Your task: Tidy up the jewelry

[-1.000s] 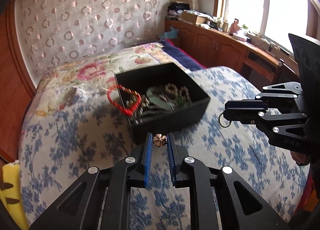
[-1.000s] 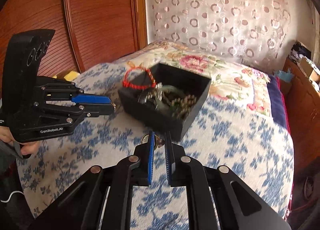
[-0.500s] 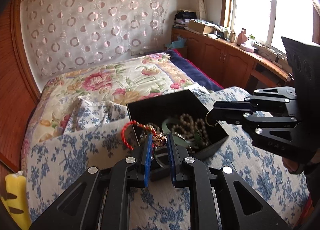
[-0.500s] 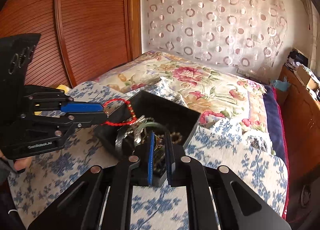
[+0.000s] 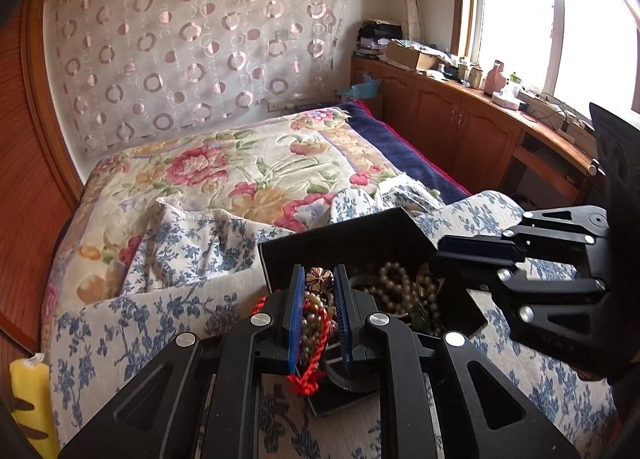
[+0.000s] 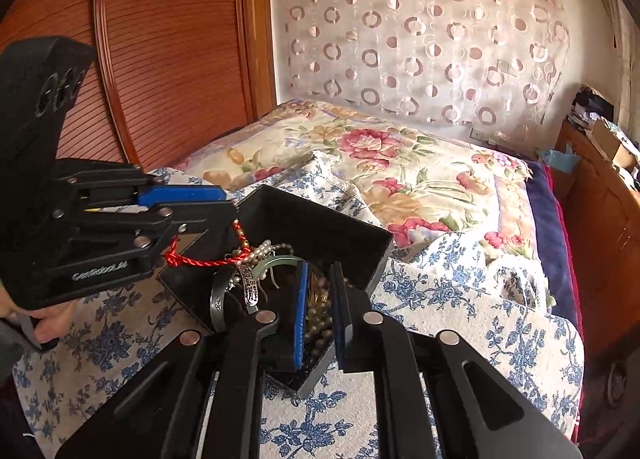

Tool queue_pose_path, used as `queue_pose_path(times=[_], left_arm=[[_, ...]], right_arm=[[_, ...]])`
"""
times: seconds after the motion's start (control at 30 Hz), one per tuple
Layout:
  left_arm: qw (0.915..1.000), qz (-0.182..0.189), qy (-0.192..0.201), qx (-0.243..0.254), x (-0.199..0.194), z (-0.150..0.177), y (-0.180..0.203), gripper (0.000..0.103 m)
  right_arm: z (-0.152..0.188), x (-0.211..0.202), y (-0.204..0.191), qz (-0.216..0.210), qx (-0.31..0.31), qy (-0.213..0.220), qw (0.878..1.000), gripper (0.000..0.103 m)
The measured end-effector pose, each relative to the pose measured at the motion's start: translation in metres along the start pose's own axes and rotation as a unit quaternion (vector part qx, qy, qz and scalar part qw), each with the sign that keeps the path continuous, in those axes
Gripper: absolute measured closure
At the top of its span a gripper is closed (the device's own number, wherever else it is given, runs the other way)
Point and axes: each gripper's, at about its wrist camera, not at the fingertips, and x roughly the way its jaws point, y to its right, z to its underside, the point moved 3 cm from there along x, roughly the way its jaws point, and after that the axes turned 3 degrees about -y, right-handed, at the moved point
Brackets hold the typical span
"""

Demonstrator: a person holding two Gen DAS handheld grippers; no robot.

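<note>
left gripper (image 5: 320, 284) pinching a little copper flower charm (image 5: 319, 278) right over the black jewelry box (image 5: 344, 233), right gripper (image 6: 320, 283) hanging slightly apart above the box's beads (image 5: 394, 287), nothing gripped, box sitting on the floral bedspread (image 5: 168, 323)

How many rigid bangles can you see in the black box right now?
3. A dark metal bangle at the black box's near-left edge, an engraved silver bangle right beside it, and a green bangle just behind. The beads may hide more.

Blown-out window (image 5: 560, 11) daylight; fisheye-bent edges
</note>
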Motion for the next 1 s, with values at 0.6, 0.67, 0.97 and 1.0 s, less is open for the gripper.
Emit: queue_pose_path(times=[0.6, 0.67, 0.97, 1.0], left_arm=[[1.0, -0.003, 0.0, -0.009, 0.017, -0.015, -0.003, 0.088], [0.9999, -0.006, 0.001, -0.009, 0.016, -0.015, -0.003, 0.083], [0.9995, -0.021, 0.015, -0.016, -0.015, 0.013, 0.003, 0.051], [0.9994, -0.024, 0.016, -0.02, -0.021, 0.018, 0.003, 0.042]], right_arm=[[0.017, -0.013, 0.007, 0.011, 0.02, 0.006, 1.0, 0.077], [0.019, -0.015, 0.007, 0.013, 0.023, 0.007, 1.0, 0.077], [0.037, -0.036, -0.002, 0.021, 0.047, 0.018, 0.999, 0.077], [0.039, -0.04, -0.002, 0.022, 0.051, 0.019, 0.998, 0.074]])
